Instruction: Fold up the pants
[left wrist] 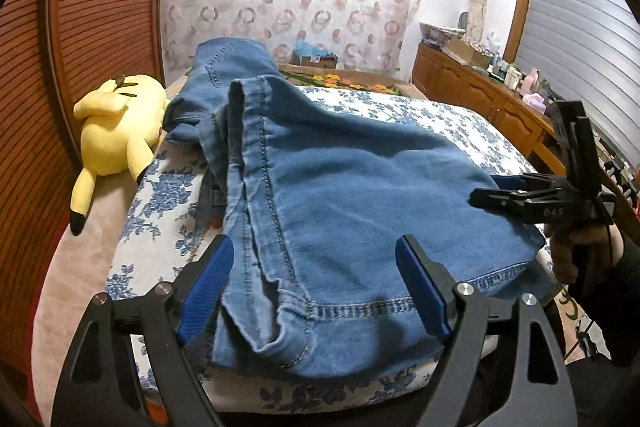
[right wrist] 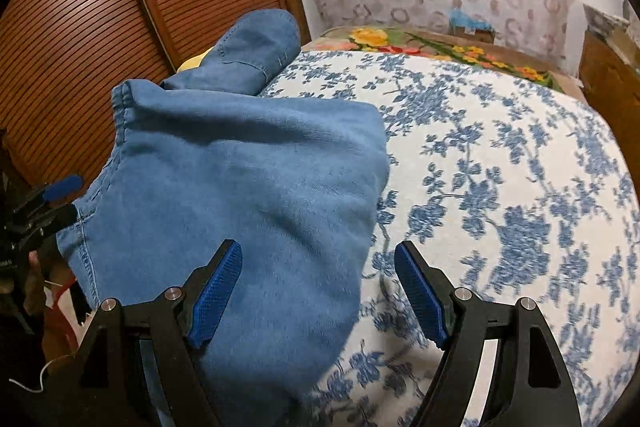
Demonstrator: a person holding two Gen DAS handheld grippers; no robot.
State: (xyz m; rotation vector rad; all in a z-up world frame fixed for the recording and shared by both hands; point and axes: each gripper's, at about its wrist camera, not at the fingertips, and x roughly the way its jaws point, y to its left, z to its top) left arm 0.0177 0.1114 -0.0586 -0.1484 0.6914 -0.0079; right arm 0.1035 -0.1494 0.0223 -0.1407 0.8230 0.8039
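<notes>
Blue-padded left gripper (left wrist: 316, 283) stands wide over the hem of the pants (left wrist: 340, 187), pads clear of the cloth. One pair of denim pants lies part-folded on the floral bed (right wrist: 500, 155); one yellow plush toy (left wrist: 120, 131) beside it. Right gripper (right wrist: 320, 287) is wide too, empty, at the fold's edge. Next likely calls for pinching the near hem at both corners and carrying it over.
</notes>
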